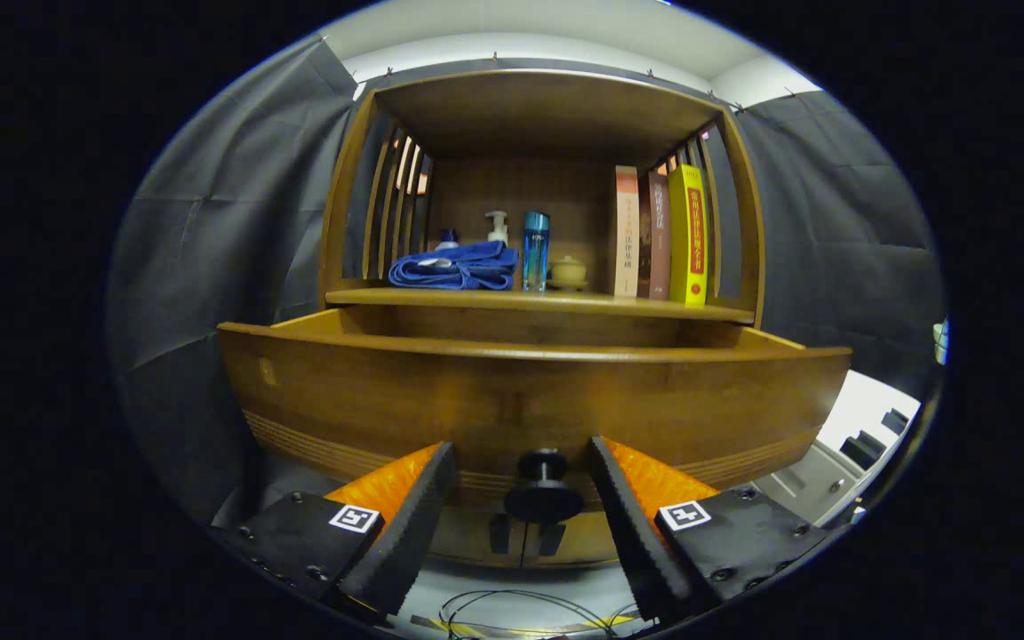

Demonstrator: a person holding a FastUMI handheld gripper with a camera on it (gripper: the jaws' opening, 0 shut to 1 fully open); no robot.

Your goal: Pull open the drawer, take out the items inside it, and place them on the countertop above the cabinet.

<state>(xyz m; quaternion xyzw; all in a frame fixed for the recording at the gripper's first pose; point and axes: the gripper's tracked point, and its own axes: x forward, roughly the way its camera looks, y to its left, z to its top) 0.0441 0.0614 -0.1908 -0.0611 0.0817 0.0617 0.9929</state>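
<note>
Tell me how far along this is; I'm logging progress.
Done: the drawer looks pulled out from under the shelf. In hand: the gripper is open, its fingers either side of the knob, neither pressing it. Left: taking out the contents, which the drawer's front hides, and setting them on the shelf beside the towel, bottles and books.

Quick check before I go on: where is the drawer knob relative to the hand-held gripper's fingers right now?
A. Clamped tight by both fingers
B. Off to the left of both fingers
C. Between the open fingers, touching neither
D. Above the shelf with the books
C: the knob sits in the gap of the hand-held gripper, with clear space to each finger, on the front of the pulled-out drawer.
</note>
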